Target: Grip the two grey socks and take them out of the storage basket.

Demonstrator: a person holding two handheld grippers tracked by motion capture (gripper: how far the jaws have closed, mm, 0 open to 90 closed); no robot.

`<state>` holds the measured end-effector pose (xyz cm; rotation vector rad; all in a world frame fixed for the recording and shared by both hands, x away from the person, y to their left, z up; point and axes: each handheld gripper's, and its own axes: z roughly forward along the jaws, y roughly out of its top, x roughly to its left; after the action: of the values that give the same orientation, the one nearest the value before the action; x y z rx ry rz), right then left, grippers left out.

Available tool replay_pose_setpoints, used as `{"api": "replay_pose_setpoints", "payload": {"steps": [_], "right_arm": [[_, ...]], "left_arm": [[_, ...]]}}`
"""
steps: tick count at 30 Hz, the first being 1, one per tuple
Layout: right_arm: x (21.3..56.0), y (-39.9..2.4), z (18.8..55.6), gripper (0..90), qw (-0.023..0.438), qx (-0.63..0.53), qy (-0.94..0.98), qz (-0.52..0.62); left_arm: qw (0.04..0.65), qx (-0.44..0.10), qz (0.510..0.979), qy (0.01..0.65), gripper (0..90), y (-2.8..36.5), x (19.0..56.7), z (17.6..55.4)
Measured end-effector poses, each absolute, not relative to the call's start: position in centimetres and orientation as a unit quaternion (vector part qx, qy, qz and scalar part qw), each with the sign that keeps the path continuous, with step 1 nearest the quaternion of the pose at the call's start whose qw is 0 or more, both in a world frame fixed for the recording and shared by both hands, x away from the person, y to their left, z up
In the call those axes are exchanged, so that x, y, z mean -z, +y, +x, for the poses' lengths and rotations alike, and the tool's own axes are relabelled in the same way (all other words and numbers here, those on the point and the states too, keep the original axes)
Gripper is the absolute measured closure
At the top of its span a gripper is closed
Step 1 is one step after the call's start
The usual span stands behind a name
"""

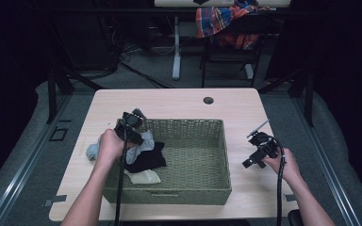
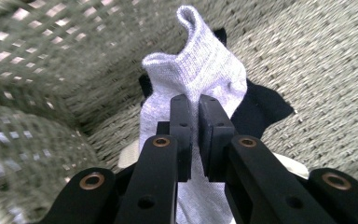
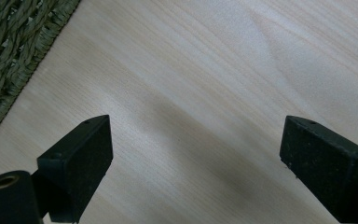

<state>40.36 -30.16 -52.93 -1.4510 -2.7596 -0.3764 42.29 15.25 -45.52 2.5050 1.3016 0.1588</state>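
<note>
A green woven basket [image 1: 202, 188] stands in the middle of the wooden table. In its left end lie a black sock [image 1: 148, 160] and a cream sock [image 1: 143, 177]. My left gripper [image 1: 139, 139] is over that end, shut on a light grey sock [image 2: 200, 70] that hangs from its jaws above the black sock [image 2: 265, 109]. In the left gripper view the two pads pinch the grey fabric with almost no gap. My right gripper [image 1: 249, 162] is held over bare table to the right of the basket, its jaws wide apart with nothing between them [image 3: 196, 144].
Another pale sock [image 1: 92, 151] lies on the table just outside the basket's left wall. The table [image 1: 245, 106] has a round cable hole [image 1: 208, 100] near its far edge. Beyond stands a chair with a plaid cloth [image 1: 217, 21]. The basket's right part holds nothing.
</note>
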Motion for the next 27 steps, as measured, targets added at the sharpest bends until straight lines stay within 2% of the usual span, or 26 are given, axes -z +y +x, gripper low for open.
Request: {"api": "replay_pose_setpoints", "payload": {"steps": [12,27], "right_arm": [[53.0,-30.1,40.3,9.1,0.001,0.124,-0.876,-0.466],[53.2,-30.0,40.2,9.1,-0.002,0.134,-0.87,-0.475]], "left_arm": [[0.173,-0.076,0.871,0.453,84.9,16.8,42.0,41.8],[0.187,-0.11,0.87,0.442,84.9,16.9,37.3,42.1]]}}
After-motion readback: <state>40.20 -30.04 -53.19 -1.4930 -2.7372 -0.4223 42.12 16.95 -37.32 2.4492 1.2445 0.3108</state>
